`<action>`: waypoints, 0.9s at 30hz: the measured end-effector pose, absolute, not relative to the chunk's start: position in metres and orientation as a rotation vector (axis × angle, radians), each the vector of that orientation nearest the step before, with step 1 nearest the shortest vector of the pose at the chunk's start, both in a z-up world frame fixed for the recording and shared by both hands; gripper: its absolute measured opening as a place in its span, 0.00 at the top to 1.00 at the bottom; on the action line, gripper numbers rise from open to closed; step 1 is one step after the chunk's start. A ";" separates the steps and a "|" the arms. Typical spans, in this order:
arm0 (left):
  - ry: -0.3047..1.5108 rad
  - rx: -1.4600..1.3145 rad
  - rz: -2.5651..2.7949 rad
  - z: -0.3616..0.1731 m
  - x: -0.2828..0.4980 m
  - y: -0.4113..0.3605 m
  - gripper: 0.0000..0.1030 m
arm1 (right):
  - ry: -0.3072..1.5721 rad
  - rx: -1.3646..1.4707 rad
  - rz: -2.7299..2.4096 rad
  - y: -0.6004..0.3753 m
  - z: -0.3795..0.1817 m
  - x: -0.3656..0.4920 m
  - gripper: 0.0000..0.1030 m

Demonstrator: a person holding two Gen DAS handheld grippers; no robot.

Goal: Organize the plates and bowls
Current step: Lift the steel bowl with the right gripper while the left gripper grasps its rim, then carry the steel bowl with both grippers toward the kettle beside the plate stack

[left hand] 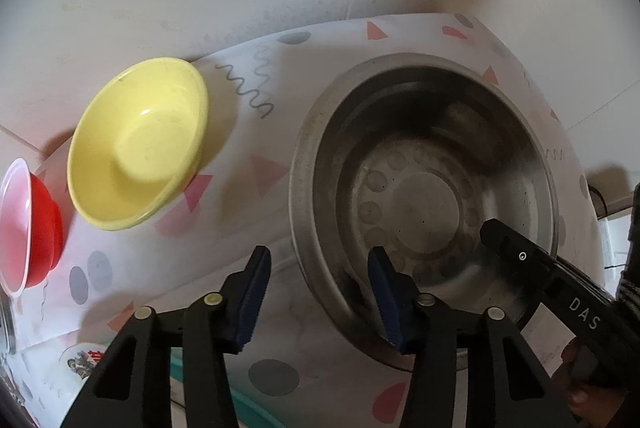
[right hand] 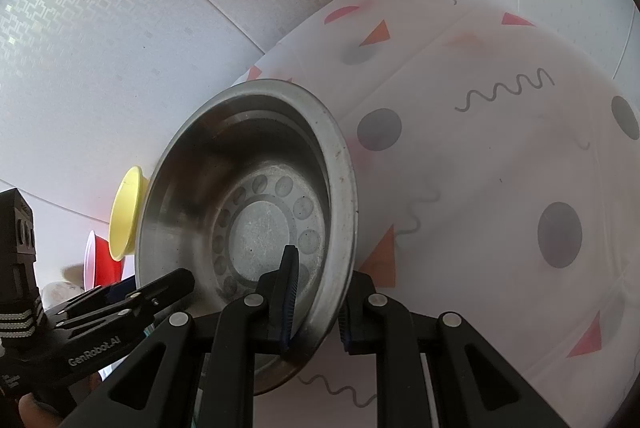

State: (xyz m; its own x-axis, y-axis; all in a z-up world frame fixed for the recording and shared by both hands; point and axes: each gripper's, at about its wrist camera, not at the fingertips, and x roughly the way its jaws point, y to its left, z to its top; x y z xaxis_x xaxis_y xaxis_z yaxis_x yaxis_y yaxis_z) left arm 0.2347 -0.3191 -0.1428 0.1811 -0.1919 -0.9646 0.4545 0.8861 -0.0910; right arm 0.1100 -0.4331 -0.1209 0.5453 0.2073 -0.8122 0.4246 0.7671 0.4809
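Reading from the left, a red bowl (left hand: 34,224) and a yellow bowl (left hand: 138,143) sit apart on the patterned tablecloth (left hand: 256,147), and the left gripper (left hand: 316,304) hangs spread wide, straddling the near rim of the steel bowl (left hand: 424,203) without touching it. Further right, the right gripper (right hand: 316,312) has one pad inside that rim and one outside, yet whether it truly pinches the metal cannot be told. With so shallow a bite on smooth steel, the bowl could tip or slip free when lifted, or knock into the yellow one
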 end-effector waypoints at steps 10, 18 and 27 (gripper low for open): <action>1.309 0.255 -0.498 -0.153 0.235 -0.330 0.68 | 1.007 0.698 -0.141 -0.432 -0.120 0.109 0.83; 1.256 0.303 -0.512 -0.147 0.222 -0.339 0.73 | 1.033 0.695 -0.145 -0.433 -0.120 0.111 0.87; 1.228 0.284 -0.513 -0.135 0.215 -0.332 0.74 | 1.038 0.707 -0.130 -0.432 -0.119 0.110 0.87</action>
